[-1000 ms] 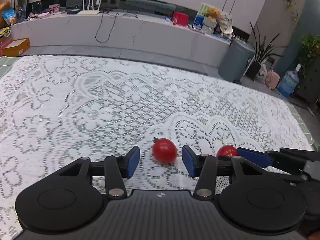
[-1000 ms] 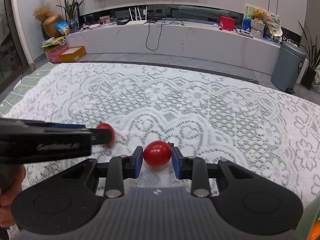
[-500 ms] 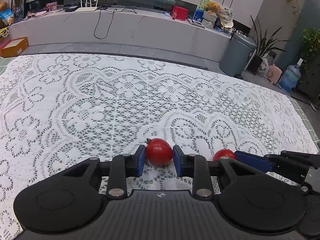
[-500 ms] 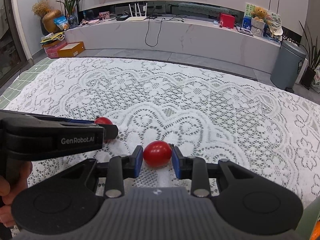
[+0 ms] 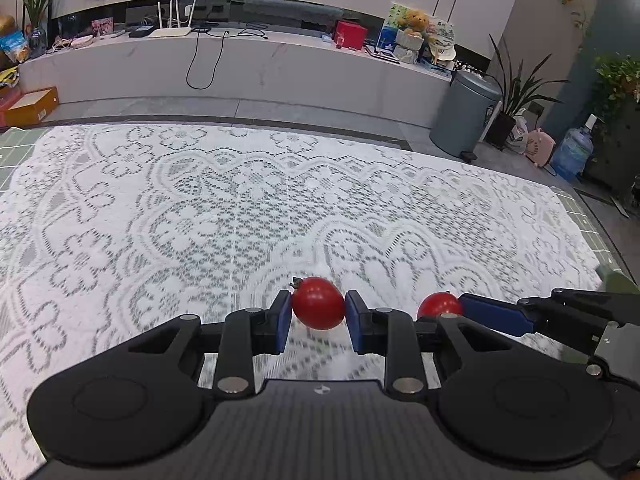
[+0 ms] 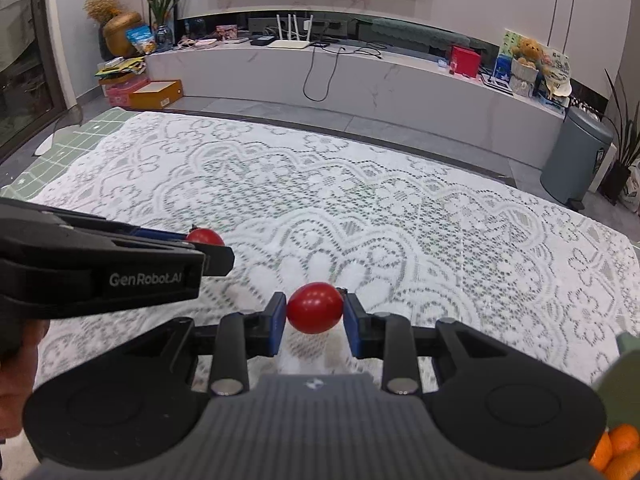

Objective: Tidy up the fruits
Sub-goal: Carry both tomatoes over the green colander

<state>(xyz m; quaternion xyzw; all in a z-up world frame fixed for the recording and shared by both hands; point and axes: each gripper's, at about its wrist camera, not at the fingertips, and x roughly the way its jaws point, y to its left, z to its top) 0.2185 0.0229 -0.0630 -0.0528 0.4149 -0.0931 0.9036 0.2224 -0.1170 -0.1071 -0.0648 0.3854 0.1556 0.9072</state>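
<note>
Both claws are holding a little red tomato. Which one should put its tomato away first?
Probably the right gripper. Its tomato is pinched firmly, and oranges show at its lower right. The left gripper also holds a tomato, farther from them.

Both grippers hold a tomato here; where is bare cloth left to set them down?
The lace cloth lies bare from the grippers to its far edge and to both sides. It is crowded only at the near right corner, by oranges and a green object.
</note>
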